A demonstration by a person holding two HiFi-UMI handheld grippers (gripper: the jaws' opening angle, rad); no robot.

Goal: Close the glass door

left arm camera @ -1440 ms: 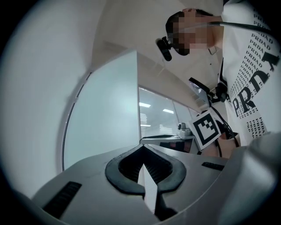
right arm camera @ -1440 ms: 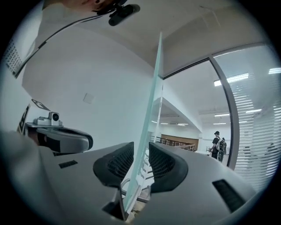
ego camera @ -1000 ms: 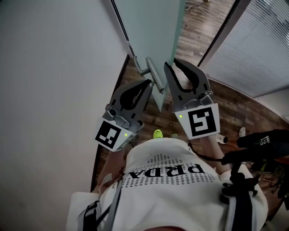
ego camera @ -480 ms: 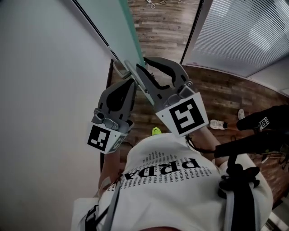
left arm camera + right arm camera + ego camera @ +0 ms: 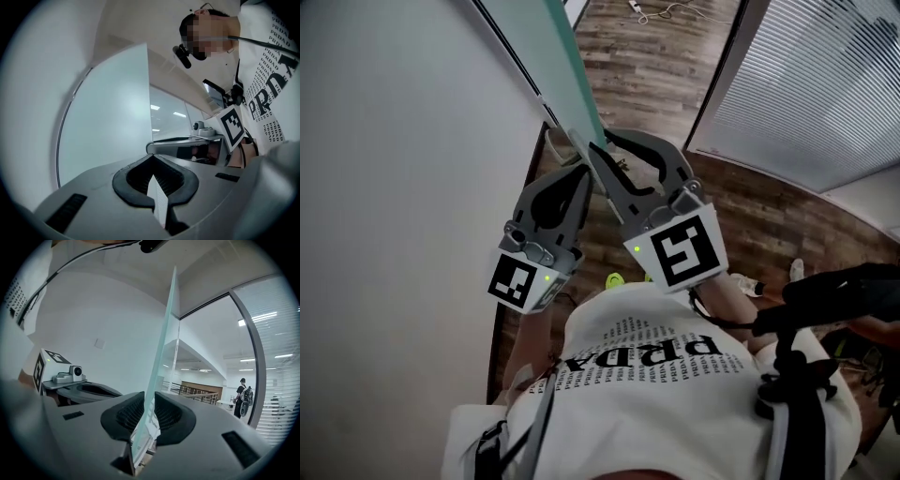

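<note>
- One glass door (image 5: 546,47).
- One door handle (image 5: 555,141).
- Two tongs: the left tongs (image 5: 572,178) and the right tongs (image 5: 605,150).
- Two marker cubes: the left cube (image 5: 523,281) and the right cube (image 5: 684,253).
- One slatted blind (image 5: 825,84).
- Two people: the wearer in a white printed shirt (image 5: 656,394), and a distant person (image 5: 242,397) beyond the glass.

The only lettering I can read from here is "PRDA" in big black capitals on the person's white shirt (image 5: 649,398), repeated in tiny rows.
</note>
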